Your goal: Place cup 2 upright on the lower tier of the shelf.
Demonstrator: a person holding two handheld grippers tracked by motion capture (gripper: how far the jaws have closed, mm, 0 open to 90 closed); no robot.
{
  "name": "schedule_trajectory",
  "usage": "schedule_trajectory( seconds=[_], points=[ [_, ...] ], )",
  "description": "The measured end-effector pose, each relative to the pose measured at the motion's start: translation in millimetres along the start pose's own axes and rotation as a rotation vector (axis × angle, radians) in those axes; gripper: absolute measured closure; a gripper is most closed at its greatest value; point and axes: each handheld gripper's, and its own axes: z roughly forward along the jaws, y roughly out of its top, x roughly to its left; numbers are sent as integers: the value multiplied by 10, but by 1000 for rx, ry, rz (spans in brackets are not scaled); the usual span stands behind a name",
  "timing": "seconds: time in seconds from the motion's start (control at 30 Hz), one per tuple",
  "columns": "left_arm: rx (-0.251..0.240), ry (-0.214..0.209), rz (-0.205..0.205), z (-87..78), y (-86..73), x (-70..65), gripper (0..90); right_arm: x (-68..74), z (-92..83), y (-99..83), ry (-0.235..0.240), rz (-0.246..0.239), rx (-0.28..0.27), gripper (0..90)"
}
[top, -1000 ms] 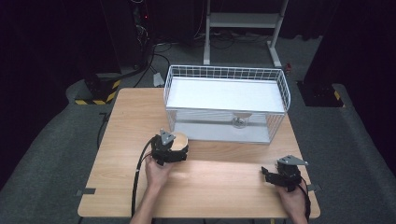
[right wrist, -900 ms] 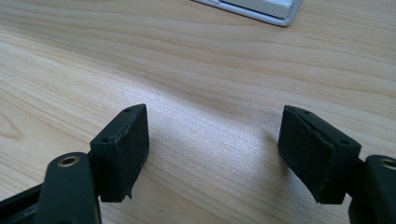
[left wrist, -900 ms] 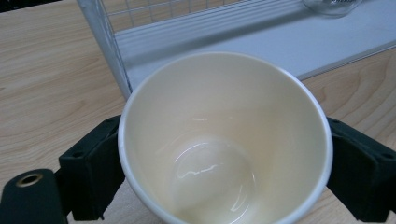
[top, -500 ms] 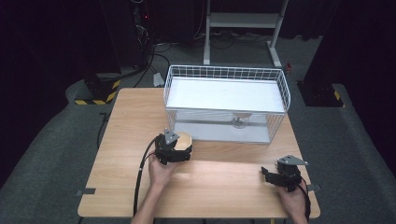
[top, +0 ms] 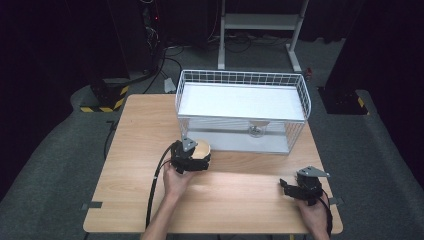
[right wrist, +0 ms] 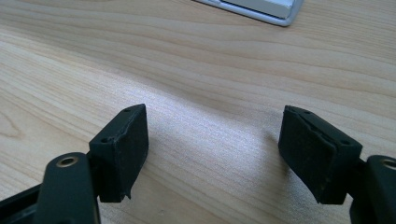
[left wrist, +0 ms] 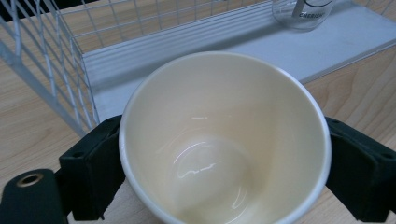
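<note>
Your left gripper [top: 194, 159] is clamped on the cream cup [left wrist: 224, 140], not yet inside the wire rack [top: 295, 90] at one o'clock, while your right gripper [right wrist: 226, 154] idles, jaws apart.

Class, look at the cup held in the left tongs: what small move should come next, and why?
Probably carry the cup forward into the rack's lower shelf. The left tongs grip it just in front of that opening, where a glass already stands; the right tongs rest open.
</note>
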Motion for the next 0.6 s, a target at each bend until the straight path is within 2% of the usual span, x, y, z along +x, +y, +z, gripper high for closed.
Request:
schedule_trajectory(
  seconds=[0.4,0.6],
  points=[
    [4,4,9,92,183,-37,104,0,0,0,0,0,0,244],
    [1,6,1,143,252,-35,104,0,0,0,0,0,0,245]
  ],
)
